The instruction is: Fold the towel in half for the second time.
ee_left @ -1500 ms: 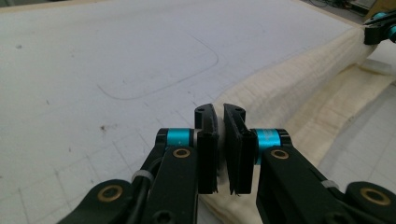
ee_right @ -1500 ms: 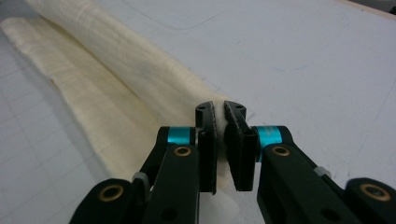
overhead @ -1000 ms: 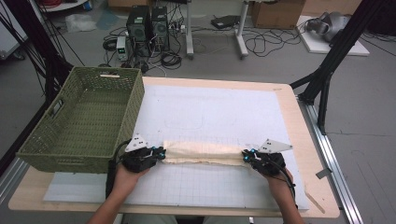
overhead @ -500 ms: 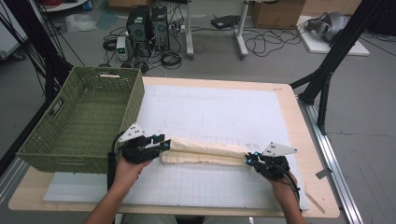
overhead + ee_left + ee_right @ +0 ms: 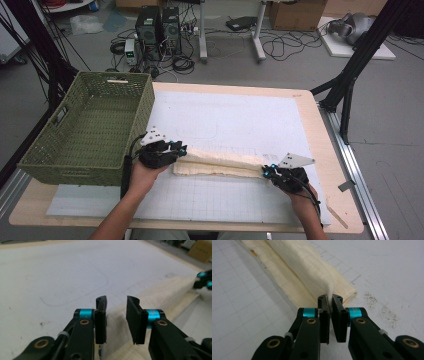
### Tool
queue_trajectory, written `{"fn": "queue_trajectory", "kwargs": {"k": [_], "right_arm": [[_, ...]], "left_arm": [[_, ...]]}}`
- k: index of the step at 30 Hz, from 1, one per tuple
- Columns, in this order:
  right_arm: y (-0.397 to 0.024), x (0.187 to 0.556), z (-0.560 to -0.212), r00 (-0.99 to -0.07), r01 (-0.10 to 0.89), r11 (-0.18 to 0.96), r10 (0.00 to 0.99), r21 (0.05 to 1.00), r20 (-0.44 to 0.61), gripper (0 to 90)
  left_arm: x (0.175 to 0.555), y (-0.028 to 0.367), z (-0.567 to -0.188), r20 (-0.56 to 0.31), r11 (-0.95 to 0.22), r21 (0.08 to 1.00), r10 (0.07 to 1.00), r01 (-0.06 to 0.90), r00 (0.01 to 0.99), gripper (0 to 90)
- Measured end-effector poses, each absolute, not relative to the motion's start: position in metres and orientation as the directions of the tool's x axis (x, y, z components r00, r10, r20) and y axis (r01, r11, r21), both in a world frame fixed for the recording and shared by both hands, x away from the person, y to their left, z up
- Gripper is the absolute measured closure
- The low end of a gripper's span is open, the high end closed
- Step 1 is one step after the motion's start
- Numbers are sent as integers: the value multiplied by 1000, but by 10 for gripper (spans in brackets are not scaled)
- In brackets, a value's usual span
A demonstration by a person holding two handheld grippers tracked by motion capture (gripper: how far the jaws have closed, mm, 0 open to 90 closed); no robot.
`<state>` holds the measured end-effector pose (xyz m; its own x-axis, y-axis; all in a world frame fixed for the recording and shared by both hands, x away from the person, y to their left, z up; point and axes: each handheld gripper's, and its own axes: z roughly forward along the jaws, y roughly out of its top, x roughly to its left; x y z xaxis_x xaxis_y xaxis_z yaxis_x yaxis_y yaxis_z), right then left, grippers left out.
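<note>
A folded cream cloth (image 5: 220, 162) lies as a long strip across the white gridded mat (image 5: 240, 115) on the counter (image 5: 320, 120), near the front edge and roughly parallel to it.

The right hand-held gripper (image 5: 267, 172) sits at the strip's right end, toward the counter's front right corner. In the right gripper view its jaws are pressed together on a thin raised fold of the cloth (image 5: 312, 270), which rises into a ridge between the pads while the lower layers stay flat on the mat.

The left hand-held gripper (image 5: 181, 148) is at the strip's left end, beside the green woven basket (image 5: 75, 135) that stands on the counter's left side. In the left gripper view its jaws are parted, with a clear gap between the pads; they have just been closing. The cloth (image 5: 160, 293) lies below and beyond the gap, and the pads are not pressing on it.
</note>
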<state>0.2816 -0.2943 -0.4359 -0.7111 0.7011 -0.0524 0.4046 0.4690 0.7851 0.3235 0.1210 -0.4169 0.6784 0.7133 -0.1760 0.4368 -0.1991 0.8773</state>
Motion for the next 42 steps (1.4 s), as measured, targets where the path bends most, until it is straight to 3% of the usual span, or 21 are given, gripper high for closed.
{"fn": "queue_trajectory", "kwargs": {"k": [2, 10, 11, 12, 17, 24, 29, 34, 42], "right_arm": [[-295, 281, -436, -710, 408, 470, 702, 783, -52, 855], [-295, 281, -435, -708, 414, 472, 705, 778, -52, 813], [-297, 280, -432, -689, 423, 444, 724, 790, -38, 660], [-299, 281, -429, -668, 426, 414, 744, 804, -29, 594], [-303, 280, -406, -579, 400, 254, 815, 881, 28, 421], [-267, 291, -396, -567, 393, 238, 823, 888, 31, 470], [-230, 306, -428, -597, 470, 348, 802, 811, 1, 518], [-238, 301, -443, -593, 496, 422, 803, 759, -59, 526], [-269, 292, -448, -568, 492, 412, 820, 767, -76, 498]], "left_arm": [[323, 119, -423, -160, -236, 860, 718, 453, 678, 752], [313, 121, -436, -166, -265, 833, 716, 485, 678, 780], [311, 121, -438, -174, -262, 831, 716, 491, 676, 773], [308, 122, -443, -185, -258, 826, 716, 501, 674, 766], [304, 121, -448, -179, -276, 819, 711, 504, 680, 756], [301, 120, -450, -166, -289, 818, 710, 497, 685, 758], [301, 120, -451, -167, -291, 816, 709, 500, 685, 761], [301, 120, -451, -171, -292, 810, 712, 509, 681, 768], [300, 123, -452, -180, -294, 802, 710, 519, 681, 797]]}}
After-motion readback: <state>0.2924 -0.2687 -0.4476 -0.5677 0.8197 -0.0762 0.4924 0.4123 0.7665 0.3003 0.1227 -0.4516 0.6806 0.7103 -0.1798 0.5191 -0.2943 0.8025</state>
